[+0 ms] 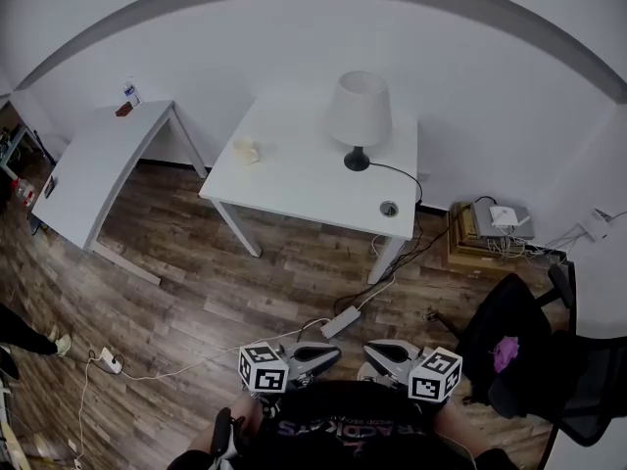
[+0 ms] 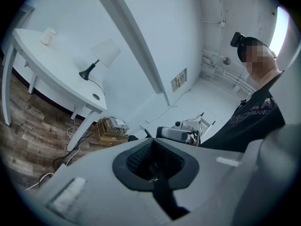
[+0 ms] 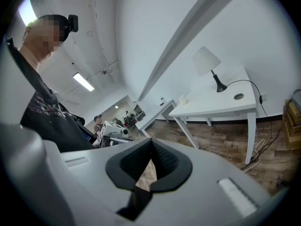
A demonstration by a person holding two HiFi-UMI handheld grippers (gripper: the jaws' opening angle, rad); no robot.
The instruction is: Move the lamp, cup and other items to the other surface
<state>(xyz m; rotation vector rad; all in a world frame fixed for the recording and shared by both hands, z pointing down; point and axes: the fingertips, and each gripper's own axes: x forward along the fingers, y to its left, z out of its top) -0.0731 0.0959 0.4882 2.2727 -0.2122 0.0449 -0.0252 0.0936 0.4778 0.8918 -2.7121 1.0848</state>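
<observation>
A white-shaded lamp [image 1: 359,116] on a black base stands on the middle white table [image 1: 304,189]. Its black cord runs off the table's right edge. A small pale cup [image 1: 247,151] sits near that table's left side. A second white table [image 1: 103,164] stands to the left. Both grippers hang low in front of the person, far from the tables. My left gripper [image 1: 331,353] and right gripper [image 1: 375,352] are shut with nothing held. The lamp [image 2: 104,55] and cup [image 2: 47,36] show far beyond the left gripper [image 2: 151,145]. The lamp [image 3: 207,62] and cup [image 3: 183,99] likewise lie beyond the right gripper [image 3: 151,145].
The left table carries a small bottle [image 1: 130,91] and a dark red item [image 1: 123,109]. A power strip [image 1: 341,321] and cables lie on the wood floor. A box with devices [image 1: 490,233] and a black office chair [image 1: 529,351] stand at right. A person's foot [image 1: 29,339] shows at left.
</observation>
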